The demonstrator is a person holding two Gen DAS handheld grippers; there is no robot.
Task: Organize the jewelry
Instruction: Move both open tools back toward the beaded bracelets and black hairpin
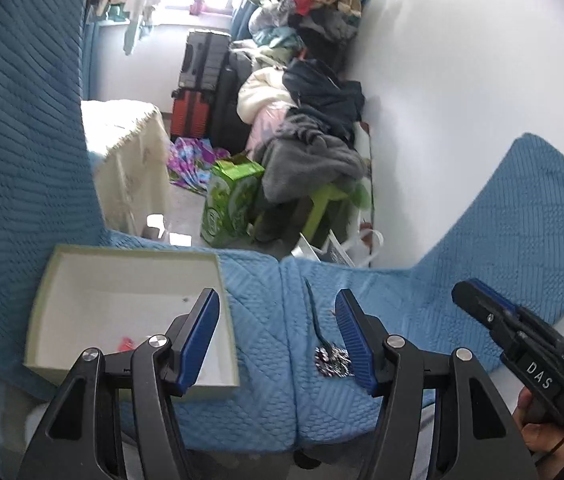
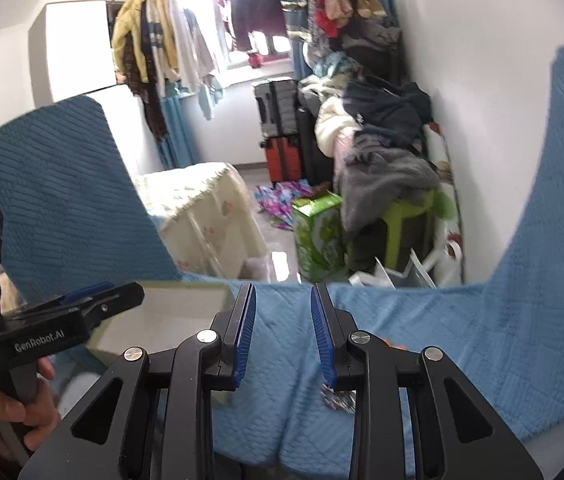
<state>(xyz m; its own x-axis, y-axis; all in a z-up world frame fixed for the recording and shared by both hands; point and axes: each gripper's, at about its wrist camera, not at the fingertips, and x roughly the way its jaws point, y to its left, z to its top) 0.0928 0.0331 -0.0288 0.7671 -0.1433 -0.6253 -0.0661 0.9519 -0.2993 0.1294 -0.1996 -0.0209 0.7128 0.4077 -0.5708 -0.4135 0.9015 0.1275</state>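
Both grippers hang above a sofa seat covered in quilted blue fabric (image 1: 266, 320), neither one carrying anything. The left gripper (image 1: 278, 336) has its jaws spread wide apart; between them, close against the right-hand blue pad, lies a sparkly silver piece of jewelry (image 1: 331, 362) with a dark cord (image 1: 313, 312) trailing away from it across the cover. Just to the left sits an open shallow box (image 1: 130, 280), pale green outside and white inside, with a small red item (image 1: 126, 345) at its near edge. The right gripper (image 2: 283, 334) holds its jaws apart too, more narrowly, and the same glittering jewelry peeks out beneath its right jaw. Beyond the seat are a green carton (image 1: 230, 204) and heaped clothes (image 1: 309, 128).
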